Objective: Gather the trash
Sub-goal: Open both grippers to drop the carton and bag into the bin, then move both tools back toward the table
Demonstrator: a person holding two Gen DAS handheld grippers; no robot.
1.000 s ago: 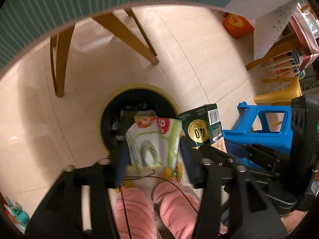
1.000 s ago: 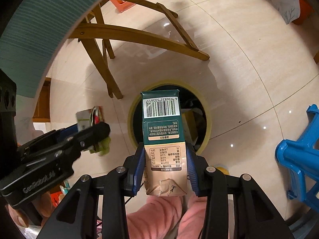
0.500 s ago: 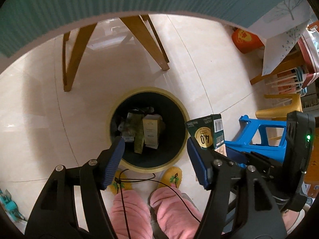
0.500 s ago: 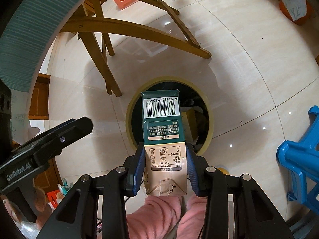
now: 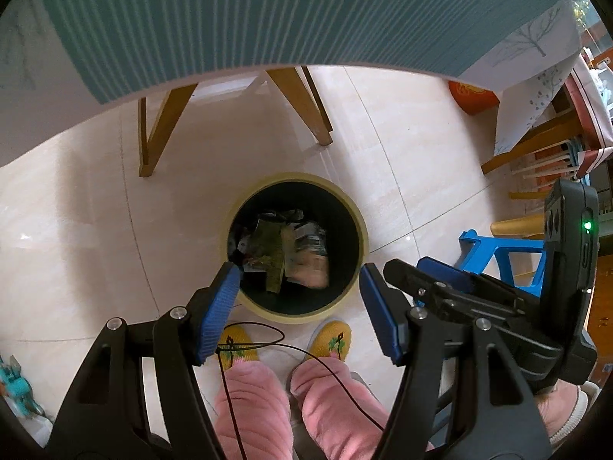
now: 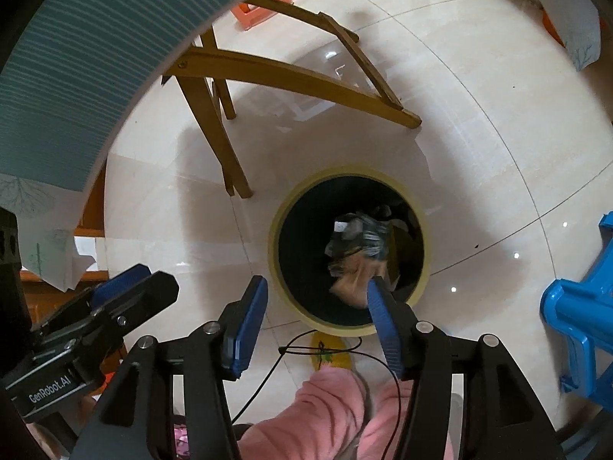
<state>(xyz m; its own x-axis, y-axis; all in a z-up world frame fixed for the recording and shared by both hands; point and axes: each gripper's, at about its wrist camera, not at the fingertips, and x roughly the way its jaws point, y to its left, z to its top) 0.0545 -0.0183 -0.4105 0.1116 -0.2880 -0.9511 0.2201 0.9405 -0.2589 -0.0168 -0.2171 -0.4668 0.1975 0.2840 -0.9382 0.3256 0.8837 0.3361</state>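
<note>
Yellow-rimmed bin (image 6: pixel 276 230) on pale tile, right below both my grippers. Carton (image 6: pixel 354 264), blurred, lies inside it with other trash, past the right gripper (image 6: pixel 316 308), whose jaws have just spread, empty. Left gripper (image 5: pixel 299 306) likewise agape, empty.

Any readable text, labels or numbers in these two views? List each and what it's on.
"GenRobot.AI": white lettering on the black body of the left claw, seen in the right wrist view.
Printing on the trash inside the bin, including the blurred carton: too small or blurred to read.
Nothing else legible.
</note>
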